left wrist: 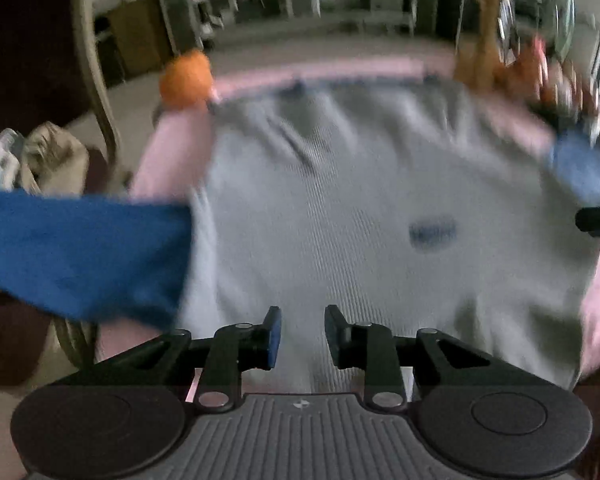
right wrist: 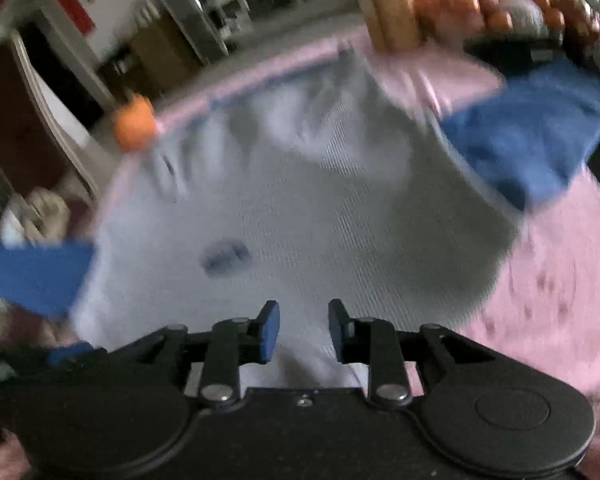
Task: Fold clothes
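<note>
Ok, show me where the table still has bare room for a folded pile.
The widest bare stretch of pink tablecloth lies right of the grey shirt, below its blue sleeve. A thin pink strip runs along the far edge beyond the shirt. The far right corner is crowded with fruit and a wooden piece. An orange sits at the far left edge.

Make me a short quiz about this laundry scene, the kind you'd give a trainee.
1. True or false: the left tongs are clamped on the grey shirt.
2. What colour are the shirt's sleeves?
A. red
B. blue
C. green
3. What colour is the tablecloth beneath the shirt?

Key:
1. False; both the left and right tongs stand open, nothing between them.
2. B
3. Pink
</note>
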Motion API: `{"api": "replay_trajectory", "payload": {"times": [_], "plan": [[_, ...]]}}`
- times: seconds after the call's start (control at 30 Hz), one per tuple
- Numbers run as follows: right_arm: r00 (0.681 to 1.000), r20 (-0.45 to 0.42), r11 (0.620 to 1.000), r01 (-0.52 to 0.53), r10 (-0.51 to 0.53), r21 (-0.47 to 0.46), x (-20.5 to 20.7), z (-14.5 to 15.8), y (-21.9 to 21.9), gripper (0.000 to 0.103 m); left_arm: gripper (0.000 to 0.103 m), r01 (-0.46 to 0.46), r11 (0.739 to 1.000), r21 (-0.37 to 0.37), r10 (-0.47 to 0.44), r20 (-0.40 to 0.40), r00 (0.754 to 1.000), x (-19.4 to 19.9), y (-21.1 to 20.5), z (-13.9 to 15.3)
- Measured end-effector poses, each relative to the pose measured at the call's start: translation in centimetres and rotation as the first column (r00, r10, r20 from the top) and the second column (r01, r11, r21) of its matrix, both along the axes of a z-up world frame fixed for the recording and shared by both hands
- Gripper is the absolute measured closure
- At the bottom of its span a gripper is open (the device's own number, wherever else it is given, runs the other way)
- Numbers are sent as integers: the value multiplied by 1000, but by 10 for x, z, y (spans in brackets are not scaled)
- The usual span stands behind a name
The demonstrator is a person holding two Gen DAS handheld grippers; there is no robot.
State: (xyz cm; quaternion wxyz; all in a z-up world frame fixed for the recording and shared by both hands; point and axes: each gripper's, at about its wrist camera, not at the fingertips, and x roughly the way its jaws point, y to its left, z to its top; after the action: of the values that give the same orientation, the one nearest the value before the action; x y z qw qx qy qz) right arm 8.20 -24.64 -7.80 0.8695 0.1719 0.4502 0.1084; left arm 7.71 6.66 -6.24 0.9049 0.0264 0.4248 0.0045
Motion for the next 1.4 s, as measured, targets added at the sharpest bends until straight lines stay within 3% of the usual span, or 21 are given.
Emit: {"api": "replay_trajectory", "payload": {"times": [0.1,0.2,0.27,0.33,0.4,0.47,0.57,0.67,0.77,0.8,0.83,0.87,0.97,1.03,1.13,1.2,1.23,1.3,1.4], "plan": [[995,102,999,10,-15,46,20,45,-4,66,67,-45,999,-23,47,93,995,25,19,28],[980,192,997,30,-45,78,48,70,-10,55,62,-109,994,-13,109,128,986,65,37,33],[968,240,995,60,-76,74,74,73,-18,43,58,-159,987,-28,161,103,982,102,54,20],[956,268,993,102,-116,64,104,64,-28,43,60,-222,974,-48,223,39,974,134,72,-2],[957,244,988,149,-157,51,140,38,-44,49,66,-239,971,-20,238,-10,971,158,77,-23],[964,189,983,183,-185,31,174,9,-58,73,66,-220,975,31,221,-46,974,177,75,-41],[984,34,983,178,-176,-38,214,-41,-69,74,65,-148,982,117,155,-56,986,192,59,-59],[991,-4,983,134,-136,-127,236,-64,-67,73,63,-128,987,100,138,-102,985,198,56,-71],[991,-26,988,125,-128,-92,249,-80,-72,73,63,-114,986,125,127,-100,987,195,53,-74],[993,-31,992,114,-116,-62,251,-84,-72,78,62,-114,985,130,128,-97,987,194,54,-75],[994,-25,994,103,-105,-47,254,-84,-71,97,63,-121,984,128,134,-95,986,195,56,-76],[995,-15,995,97,-97,-39,255,-84,-70,98,63,-130,984,125,141,-89,986,194,57,-75],[980,128,971,173,-154,-163,249,-60,-61,99,63,-149,981,125,159,-74,985,192,57,-71],[976,141,958,196,-169,-209,250,-56,-57,99,63,-155,980,127,165,-77,983,192,58,-72],[989,55,946,150,-140,-286,257,-78,-50,96,62,-160,979,128,171,-81,982,192,59,-73],[992,33,940,128,-124,-317,257,-85,-48,86,62,-187,978,97,193,-59,979,194,66,-64],[991,39,938,137,-131,-318,256,-81,-49,74,60,-200,976,81,204,-49,978,195,69,-60],[984,71,952,178,-165,-249,252,-67,-56,69,56,-227,973,48,229,-28,973,197,76,-52],[968,123,969,231,-220,-84,257,-45,-69,63,38,-286,958,10,286,-6,958,224,94,-45]]}}
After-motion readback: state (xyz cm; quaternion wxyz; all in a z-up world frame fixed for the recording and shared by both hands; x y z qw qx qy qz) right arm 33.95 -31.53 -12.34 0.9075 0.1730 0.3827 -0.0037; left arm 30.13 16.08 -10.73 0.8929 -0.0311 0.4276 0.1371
